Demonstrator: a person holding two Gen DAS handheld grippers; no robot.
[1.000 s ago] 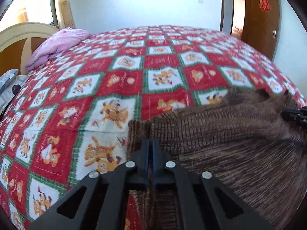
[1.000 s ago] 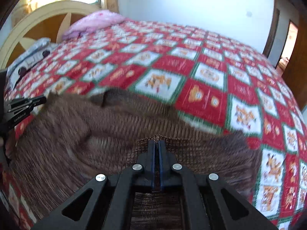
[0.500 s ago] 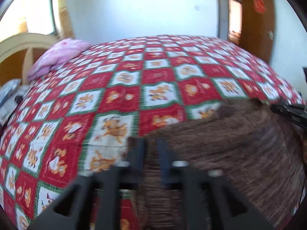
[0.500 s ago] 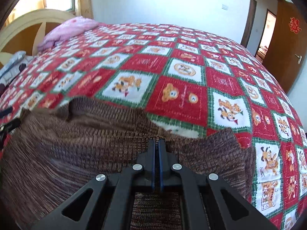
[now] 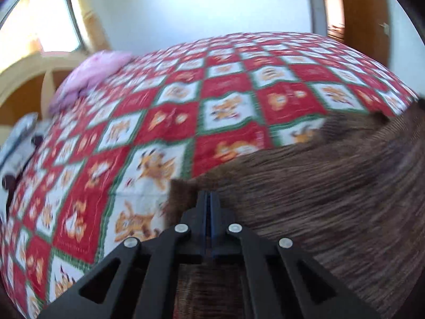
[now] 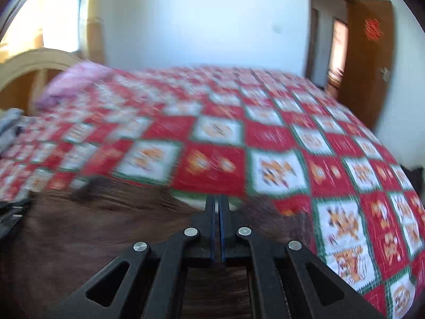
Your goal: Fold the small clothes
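Now both tongs point(image 5: 208, 196) point(image 6: 217, 202) higher, sweater point(image 5: 332, 191) aloft.

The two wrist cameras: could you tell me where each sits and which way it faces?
Left wrist: on the left gripper, looking along shut fingers across the brown sweater and quilt toward the door.
Right wrist: on the right gripper, facing likewise; the left gripper shows at its left edge.
Shared: sweater, quilt, pink pillow, door.
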